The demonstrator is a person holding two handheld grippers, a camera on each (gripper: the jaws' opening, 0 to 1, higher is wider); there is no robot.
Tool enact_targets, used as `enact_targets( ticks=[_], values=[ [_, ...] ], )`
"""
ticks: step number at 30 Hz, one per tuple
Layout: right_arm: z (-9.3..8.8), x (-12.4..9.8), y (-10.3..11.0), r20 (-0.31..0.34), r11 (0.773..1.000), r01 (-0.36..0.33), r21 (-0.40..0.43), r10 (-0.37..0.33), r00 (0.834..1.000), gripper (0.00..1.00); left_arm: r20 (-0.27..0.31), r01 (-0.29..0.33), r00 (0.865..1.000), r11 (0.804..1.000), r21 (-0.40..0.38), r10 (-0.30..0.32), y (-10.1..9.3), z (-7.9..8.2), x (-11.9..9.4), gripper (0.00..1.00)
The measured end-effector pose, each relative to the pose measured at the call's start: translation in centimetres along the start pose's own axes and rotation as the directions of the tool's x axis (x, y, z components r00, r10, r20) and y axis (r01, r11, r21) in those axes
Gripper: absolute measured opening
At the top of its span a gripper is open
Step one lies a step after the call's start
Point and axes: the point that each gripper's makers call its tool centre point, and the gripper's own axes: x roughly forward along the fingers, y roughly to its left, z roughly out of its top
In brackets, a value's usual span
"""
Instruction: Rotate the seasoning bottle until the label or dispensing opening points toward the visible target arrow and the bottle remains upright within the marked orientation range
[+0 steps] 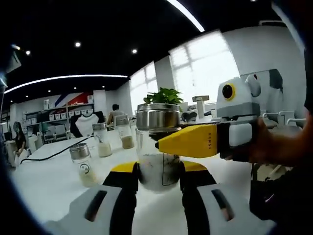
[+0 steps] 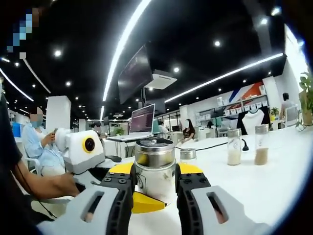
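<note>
On a white table (image 1: 44,181), both grippers, left (image 1: 159,178) and right (image 2: 154,183), clamp one upright steel-capped bottle (image 1: 157,147).

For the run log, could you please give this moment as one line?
seasoning bottle: upright on table | left gripper: shut on it | right gripper: shut on it

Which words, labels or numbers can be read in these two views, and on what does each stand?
None can be read for certain.
Yellow jaw of the right gripper: small dark lettering, too blurred.
Seasoning bottle: its label shows no legible text.
Small jar: round mark, not legible.
Laptop screen: too blurred.
</note>
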Motion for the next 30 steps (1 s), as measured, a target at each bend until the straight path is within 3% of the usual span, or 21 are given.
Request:
enact_targets(
  ticks=[5, 9, 14, 18, 24, 30],
  values=[
    [-0.4, 0.2, 0.8, -0.035, 0.999, -0.023, -0.038, 0.022, 0.999, 0.30, -0.008, 0.021, 1.000, 1.000, -0.020, -0.022, 0.0, -0.5, -0.2, 0.35],
    [-0.6, 0.8, 1.0, -0.042, 0.995, 0.031, -0.095, -0.035, 0.998, 0.30, -0.007, -0.013, 1.000, 0.999, -0.045, 0.012, 0.2, -0.6, -0.2, 0.35],
    [-0.7, 1.2, 0.4, -0.047, 0.996, 0.078, -0.045, -0.080, 0.996, 0.31, -0.025, -0.046, 0.999, 0.999, -0.005, 0.046, 0.5, -0.7, -0.2, 0.35],
    [-0.8, 1.7, 0.1, -0.075, 0.992, 0.113, -0.064, -0.118, 0.990, 0.31, -0.016, -0.053, 0.998, 0.997, -0.054, 0.053, 0.8, -0.9, -0.1, 0.35],
    [-0.6, 1.9, -0.8, -0.092, 0.993, 0.118, -0.015, -0.119, 0.989, 0.30, 0.009, -0.058, 0.998, 0.998, 0.011, 0.058, 1.3, -0.6, 0.0, 0.35],
    [-1.0, 2.2, -1.4, -0.108, 0.992, 0.125, 0.006, -0.124, 0.986, 0.30, -0.001, -0.047, 0.999, 0.999, 0.001, 0.047, 1.6, -0.8, -0.1, 0.37]
  ],
)
